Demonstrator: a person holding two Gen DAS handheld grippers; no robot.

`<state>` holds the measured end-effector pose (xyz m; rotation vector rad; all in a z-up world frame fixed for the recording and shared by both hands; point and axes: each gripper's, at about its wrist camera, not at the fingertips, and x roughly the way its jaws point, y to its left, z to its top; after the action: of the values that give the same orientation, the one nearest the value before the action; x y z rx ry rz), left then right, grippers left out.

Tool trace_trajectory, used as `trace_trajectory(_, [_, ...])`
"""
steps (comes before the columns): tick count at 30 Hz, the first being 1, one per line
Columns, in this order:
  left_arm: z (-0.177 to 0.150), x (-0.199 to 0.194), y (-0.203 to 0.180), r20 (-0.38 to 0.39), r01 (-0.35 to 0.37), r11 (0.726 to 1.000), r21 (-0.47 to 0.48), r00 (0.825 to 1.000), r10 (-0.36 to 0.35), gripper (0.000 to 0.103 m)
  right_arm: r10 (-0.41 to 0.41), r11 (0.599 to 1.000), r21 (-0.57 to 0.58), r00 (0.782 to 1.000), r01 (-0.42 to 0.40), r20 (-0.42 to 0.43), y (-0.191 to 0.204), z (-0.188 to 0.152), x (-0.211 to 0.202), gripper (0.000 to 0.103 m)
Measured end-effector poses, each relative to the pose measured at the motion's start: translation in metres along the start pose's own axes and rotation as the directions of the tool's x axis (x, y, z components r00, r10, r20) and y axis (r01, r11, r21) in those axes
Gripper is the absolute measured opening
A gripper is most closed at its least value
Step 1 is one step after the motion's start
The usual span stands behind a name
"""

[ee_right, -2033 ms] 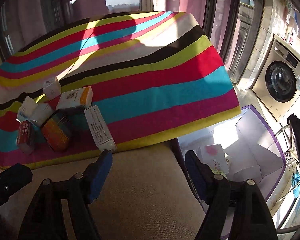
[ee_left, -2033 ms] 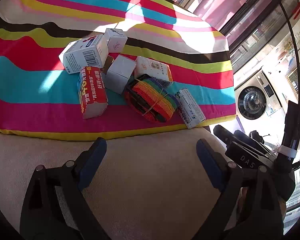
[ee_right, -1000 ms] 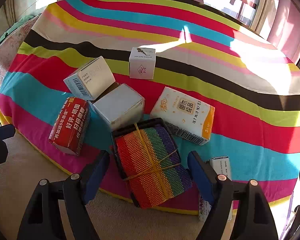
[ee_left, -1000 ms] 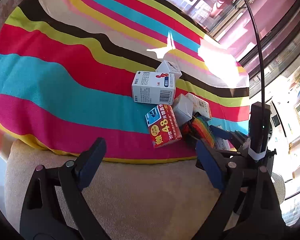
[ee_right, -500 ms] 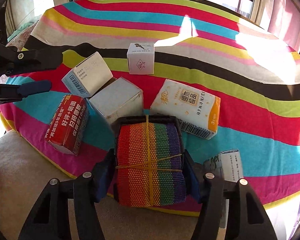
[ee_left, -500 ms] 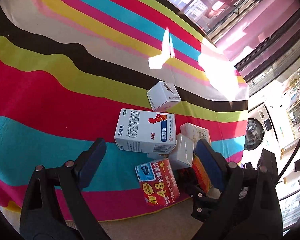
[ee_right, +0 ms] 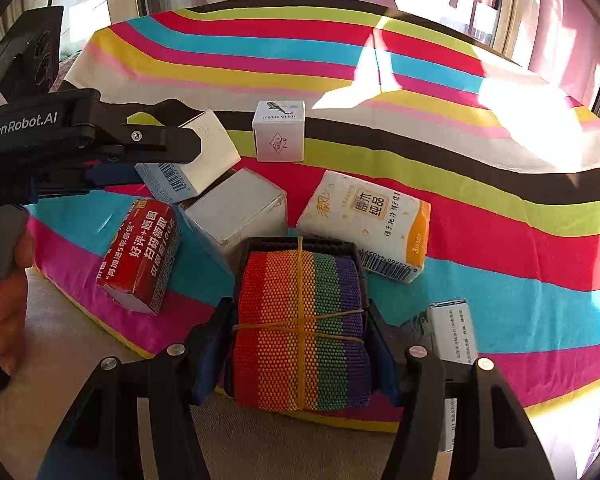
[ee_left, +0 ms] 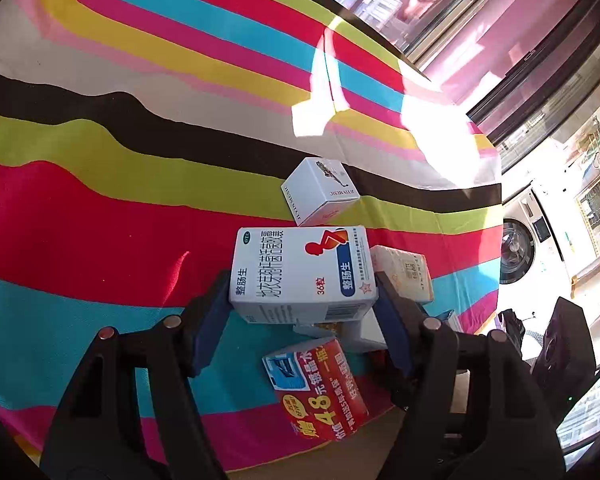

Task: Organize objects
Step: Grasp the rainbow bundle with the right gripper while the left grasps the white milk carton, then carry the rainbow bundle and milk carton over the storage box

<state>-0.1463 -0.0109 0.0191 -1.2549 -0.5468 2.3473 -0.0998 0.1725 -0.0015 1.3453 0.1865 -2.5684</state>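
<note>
Several boxes lie on a striped cloth (ee_left: 100, 200). My left gripper (ee_left: 302, 308) is shut on the white and blue medicine box (ee_left: 300, 276), a finger on each end; the box also shows in the right wrist view (ee_right: 196, 160). My right gripper (ee_right: 300, 348) is shut on the rainbow woven roll (ee_right: 300, 328), which is bound with rubber bands, a finger on each side. A red box (ee_right: 140, 256) lies left of the roll and also shows in the left wrist view (ee_left: 320, 392).
A small white cube box (ee_right: 279, 132) stands behind the pile. A plain white box (ee_right: 236, 212), a tissue pack (ee_right: 368, 220) and a narrow white box (ee_right: 452, 332) lie around the roll. A washing machine (ee_left: 524, 240) stands past the cloth's right edge.
Both grippers moved in from over the beige cushion to the pile. The left jaws closed on the medicine box and the right jaws closed on the rainbow roll.
</note>
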Motion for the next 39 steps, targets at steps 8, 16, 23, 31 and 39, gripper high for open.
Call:
trace_trajectory(8, [-0.023,-0.031,-0.02,0.087,-0.105,0.995,0.0,0.991,0.104,0.072,-0.062,0.998,0.005,0.996,0.062,0.069,0.0,-0.002,-0.018,0.062])
trace_trajectory(16, [-0.051,-0.049,-0.049,0.15,-0.111,0.994,0.021,0.983,0.107,0.072,-0.092,0.992,0.093,0.99,0.082,0.109,-0.017,-0.01,-0.044,0.062])
trace_trajectory(23, [-0.074,-0.04,-0.082,0.102,-0.052,0.995,0.08,0.994,0.044,0.072,-0.102,0.98,0.183,0.989,0.081,0.108,-0.033,-0.027,-0.065,0.062])
trace_trajectory(31, [-0.089,-0.025,-0.114,0.041,-0.011,0.988,0.154,0.999,0.005,0.072,-0.14,0.951,0.287,0.986,0.111,0.085,-0.06,-0.053,-0.087,0.062])
trace_trajectory(39, [-0.104,-0.004,-0.15,-0.033,0.049,0.974,0.22,0.999,-0.043,0.072,-0.199,0.9,0.401,0.979,0.17,0.033,-0.101,-0.089,-0.109,0.062])
